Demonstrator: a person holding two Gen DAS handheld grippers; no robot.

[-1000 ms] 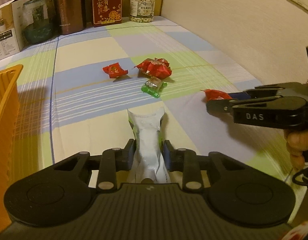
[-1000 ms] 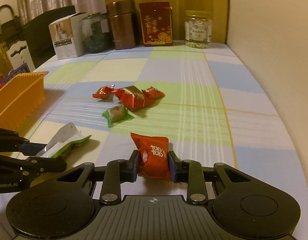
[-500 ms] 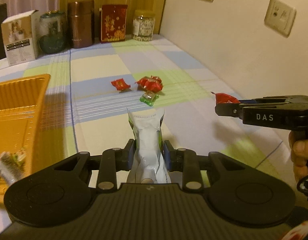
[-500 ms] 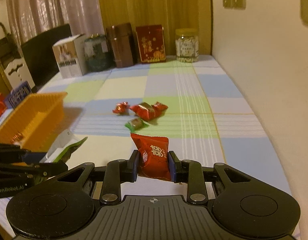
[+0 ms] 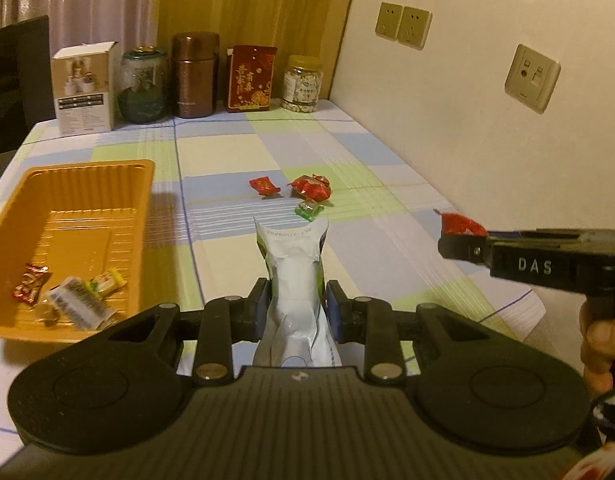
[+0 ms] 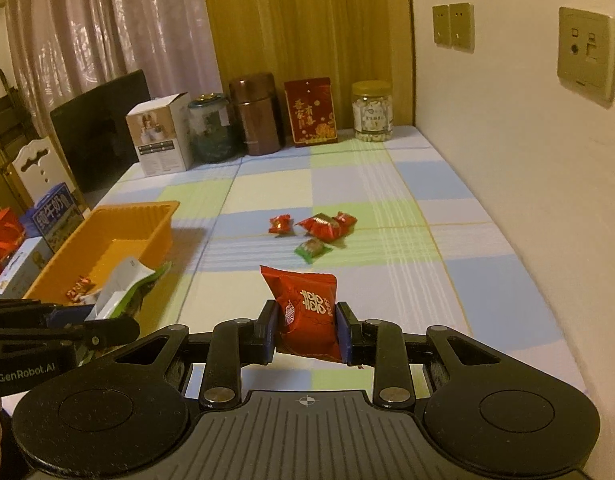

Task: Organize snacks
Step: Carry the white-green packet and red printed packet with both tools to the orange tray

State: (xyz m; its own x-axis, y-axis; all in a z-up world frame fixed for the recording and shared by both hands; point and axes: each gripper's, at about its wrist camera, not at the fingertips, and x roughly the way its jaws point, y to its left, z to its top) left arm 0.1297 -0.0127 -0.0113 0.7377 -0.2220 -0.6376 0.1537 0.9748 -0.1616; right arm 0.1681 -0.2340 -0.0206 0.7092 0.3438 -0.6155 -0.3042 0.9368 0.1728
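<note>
With the left gripper (image 5: 295, 306) clamped on a white packet (image 5: 295, 280) and the right gripper (image 6: 307, 330) clamped on a red packet (image 6: 307, 308), both right of the orange tray (image 5: 39, 336), the carry-over is under way, and next comes release above the tray.

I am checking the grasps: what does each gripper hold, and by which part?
Left gripper: white-and-green foil snack packet, pinched across its lower middle. Right gripper: red foil snack packet, pinched across its lower half.

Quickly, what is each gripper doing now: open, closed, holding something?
Left gripper: closed on white-and-green snack packet.
Right gripper: closed on red snack packet.
</note>
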